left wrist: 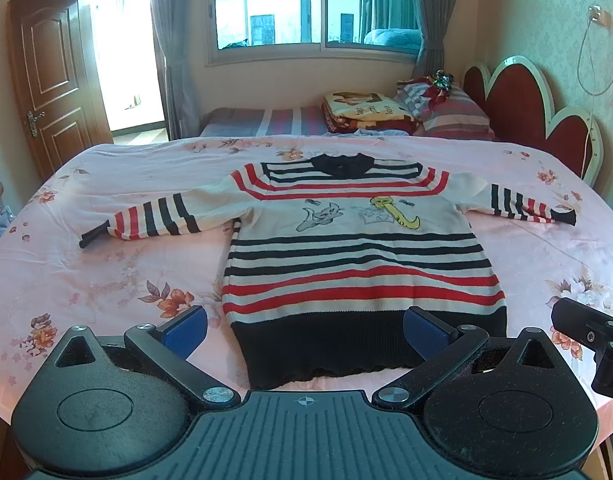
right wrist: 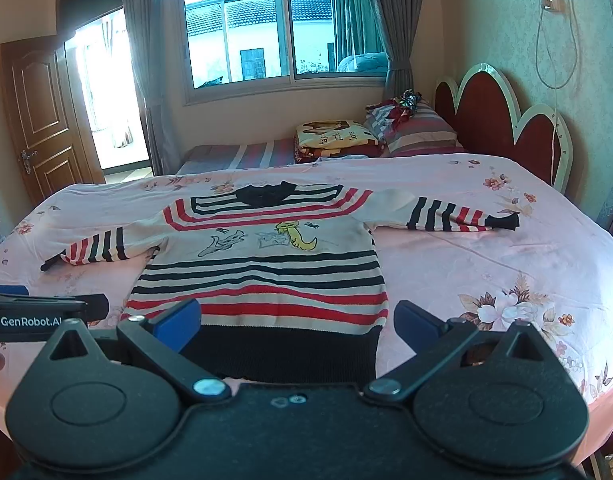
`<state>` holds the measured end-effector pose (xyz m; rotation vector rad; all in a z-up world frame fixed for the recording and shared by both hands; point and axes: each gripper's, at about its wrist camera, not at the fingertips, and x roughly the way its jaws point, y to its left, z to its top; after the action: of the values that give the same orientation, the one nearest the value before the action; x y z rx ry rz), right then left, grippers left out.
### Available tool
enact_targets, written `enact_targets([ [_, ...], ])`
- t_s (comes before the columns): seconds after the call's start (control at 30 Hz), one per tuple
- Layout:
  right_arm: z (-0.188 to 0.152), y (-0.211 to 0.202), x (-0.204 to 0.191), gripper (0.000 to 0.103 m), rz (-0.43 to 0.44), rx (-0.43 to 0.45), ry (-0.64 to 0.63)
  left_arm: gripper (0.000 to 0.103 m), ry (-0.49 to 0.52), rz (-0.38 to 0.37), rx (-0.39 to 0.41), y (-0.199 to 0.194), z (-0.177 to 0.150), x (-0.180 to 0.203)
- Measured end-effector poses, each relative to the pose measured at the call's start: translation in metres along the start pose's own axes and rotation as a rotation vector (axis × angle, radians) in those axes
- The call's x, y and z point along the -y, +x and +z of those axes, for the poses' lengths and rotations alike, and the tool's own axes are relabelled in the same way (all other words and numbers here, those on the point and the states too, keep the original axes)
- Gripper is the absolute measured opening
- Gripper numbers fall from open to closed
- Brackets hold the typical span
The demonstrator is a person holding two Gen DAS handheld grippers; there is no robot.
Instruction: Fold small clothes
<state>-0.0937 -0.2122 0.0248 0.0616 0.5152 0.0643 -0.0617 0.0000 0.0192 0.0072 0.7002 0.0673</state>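
Note:
A small striped sweater (left wrist: 354,256), white with red and black bands and a cartoon print, lies flat and face up on the pink floral bedspread (left wrist: 106,280), both sleeves spread out. Its black hem is nearest me. My left gripper (left wrist: 306,330) is open and empty, its blue pads either side of the hem, just above it. The sweater also shows in the right wrist view (right wrist: 266,264). My right gripper (right wrist: 298,326) is open and empty over the hem's right part. The left gripper's side (right wrist: 38,314) shows at the left edge there.
Folded blankets (left wrist: 366,114) and striped pillows (left wrist: 450,114) lie on the far bed by the red headboard (left wrist: 526,120). A wooden door (left wrist: 50,92) stands open at the left. The bedspread's near edge (right wrist: 610,384) is close below the grippers.

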Motion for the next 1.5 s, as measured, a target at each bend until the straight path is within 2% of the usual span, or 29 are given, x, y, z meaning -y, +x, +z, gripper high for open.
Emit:
enact_targets([
  [0.17,0.0,0.002,0.001,0.102,-0.008,-0.031,0.018,0.103,0.001,0.002,-0.003,0.002,0.001,0.0],
  [0.5,0.003,0.015,0.007,0.102,-0.014,-0.04,0.033,0.103,0.005,0.012,-0.004,0.015,0.006,0.003],
  [0.93,0.01,0.038,0.015,0.102,-0.052,-0.073,0.01,0.103,-0.002,0.02,-0.039,0.05,0.017,0.011],
  [1.5,0.035,0.129,0.052,0.102,-0.079,-0.152,0.021,0.103,-0.011,0.064,-0.087,0.139,0.058,0.031],
])
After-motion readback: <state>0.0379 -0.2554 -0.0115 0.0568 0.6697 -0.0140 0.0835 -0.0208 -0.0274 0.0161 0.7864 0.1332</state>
